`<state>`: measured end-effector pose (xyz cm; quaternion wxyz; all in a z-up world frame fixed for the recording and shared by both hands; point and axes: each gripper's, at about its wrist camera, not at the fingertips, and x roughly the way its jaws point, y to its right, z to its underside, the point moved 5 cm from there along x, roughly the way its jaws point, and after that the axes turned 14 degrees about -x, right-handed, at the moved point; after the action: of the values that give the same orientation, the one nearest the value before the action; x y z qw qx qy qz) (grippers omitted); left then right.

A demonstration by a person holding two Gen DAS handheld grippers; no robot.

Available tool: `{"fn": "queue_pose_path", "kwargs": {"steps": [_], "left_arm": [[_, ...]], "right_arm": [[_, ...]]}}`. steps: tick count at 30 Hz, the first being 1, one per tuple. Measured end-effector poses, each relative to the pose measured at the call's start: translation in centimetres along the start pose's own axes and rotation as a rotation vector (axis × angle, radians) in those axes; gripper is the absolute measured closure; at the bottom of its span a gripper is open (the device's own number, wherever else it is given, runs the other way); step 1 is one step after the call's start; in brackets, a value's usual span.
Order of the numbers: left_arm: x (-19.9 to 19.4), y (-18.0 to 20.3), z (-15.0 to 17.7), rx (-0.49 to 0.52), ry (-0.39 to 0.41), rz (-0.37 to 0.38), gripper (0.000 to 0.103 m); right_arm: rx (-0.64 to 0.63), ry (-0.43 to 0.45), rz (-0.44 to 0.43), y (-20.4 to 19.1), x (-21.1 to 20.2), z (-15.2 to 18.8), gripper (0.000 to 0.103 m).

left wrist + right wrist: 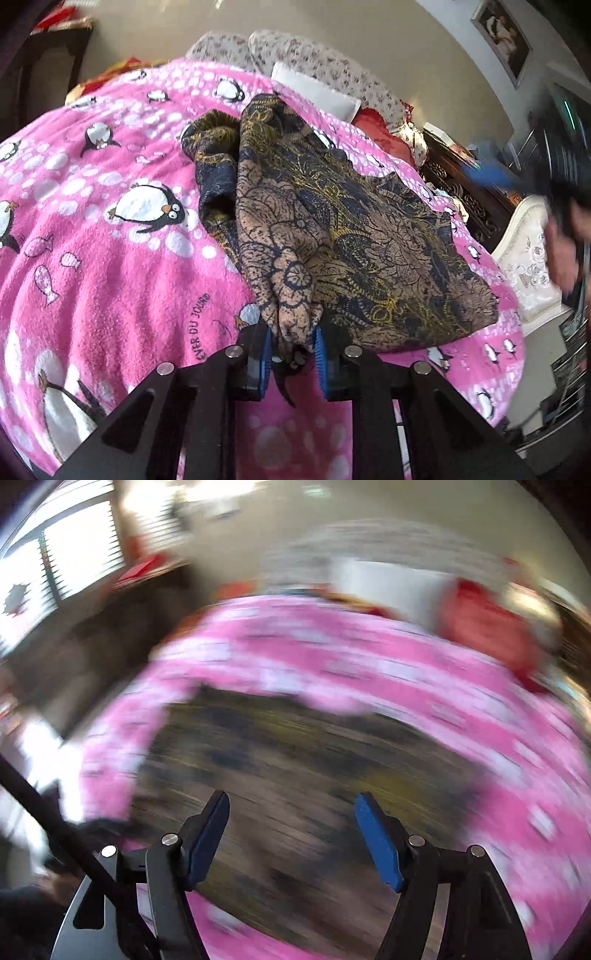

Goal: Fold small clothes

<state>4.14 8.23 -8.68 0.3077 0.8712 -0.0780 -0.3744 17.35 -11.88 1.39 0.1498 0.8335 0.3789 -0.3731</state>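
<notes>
A small dark garment with a tan, navy and yellow floral print (332, 229) lies on the pink penguin blanket (103, 258), partly doubled over. My left gripper (293, 343) is shut on a bunched corner of the garment at its near edge, lifting it slightly. In the right wrist view, which is heavily motion-blurred, my right gripper (291, 808) is open and empty above the garment (295, 760). The right gripper also shows as a blurred blue and black shape at the right edge of the left wrist view (517, 177).
Floral pillows (303, 55), a white folded item (314, 88) and a red cushion (384, 133) lie at the head of the bed. A dark carved bedside cabinet (461, 192) and a white ornate piece of furniture (532, 258) stand to the right.
</notes>
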Motion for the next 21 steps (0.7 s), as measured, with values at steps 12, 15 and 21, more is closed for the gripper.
{"fn": "queue_pose_path", "kwargs": {"steps": [12,15,21], "left_arm": [[0.5,0.1,0.1,0.025,0.003,-0.035,0.084],[0.6,0.1,0.1,0.026,0.0,-0.032,0.084],[0.5,0.1,-0.2,0.023,-0.009,-0.034,0.084]], "right_arm": [[-0.078,-0.328,0.051,-8.4,20.4,-8.9,0.027],[-0.185,-0.391,0.169,-9.5,22.2,-9.0,0.025],[-0.246,-0.456,0.249,-9.0,25.2,-8.4,0.063]]}}
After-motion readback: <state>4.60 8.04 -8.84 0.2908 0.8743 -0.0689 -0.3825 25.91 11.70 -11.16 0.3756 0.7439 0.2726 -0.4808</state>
